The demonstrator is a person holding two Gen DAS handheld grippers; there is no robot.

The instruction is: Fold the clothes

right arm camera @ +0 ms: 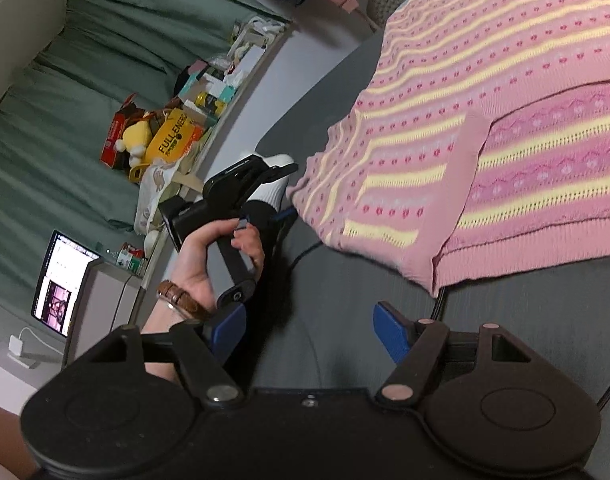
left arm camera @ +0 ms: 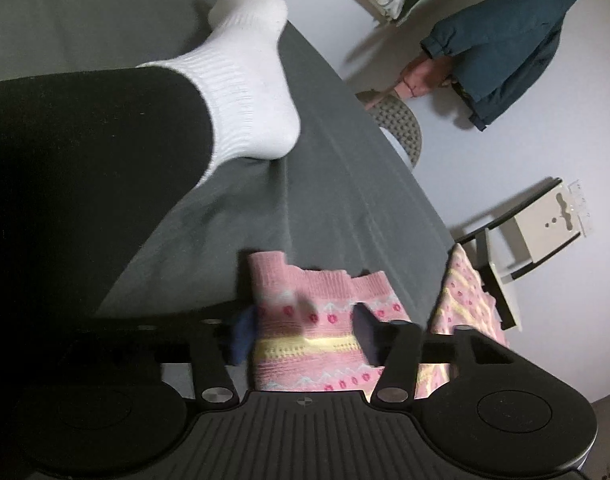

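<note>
A pink knit sweater (right arm camera: 485, 100) with yellow stripes and red dots lies spread on the grey bed sheet (right arm camera: 345, 280), one sleeve folded over its body. In the left wrist view my left gripper (left arm camera: 305, 332) is shut on a bunched edge of the sweater (left arm camera: 317, 304), with fabric filling the gap between its blue pads. From the right wrist view, a hand holds the left gripper (right arm camera: 287, 194) at the sweater's near-left corner. My right gripper (right arm camera: 311, 332) is open over bare sheet below the sweater, with nothing between its fingers.
A leg in black trousers with a white sock (left arm camera: 249, 80) rests on the sheet (left arm camera: 345, 180). A black cable (right arm camera: 439, 304) runs under the sweater's edge. Beyond the bed are a grey chair (left arm camera: 401, 128), a hanging blue jacket (left arm camera: 505, 48), a laptop (right arm camera: 61, 284) and a cluttered shelf (right arm camera: 185, 120).
</note>
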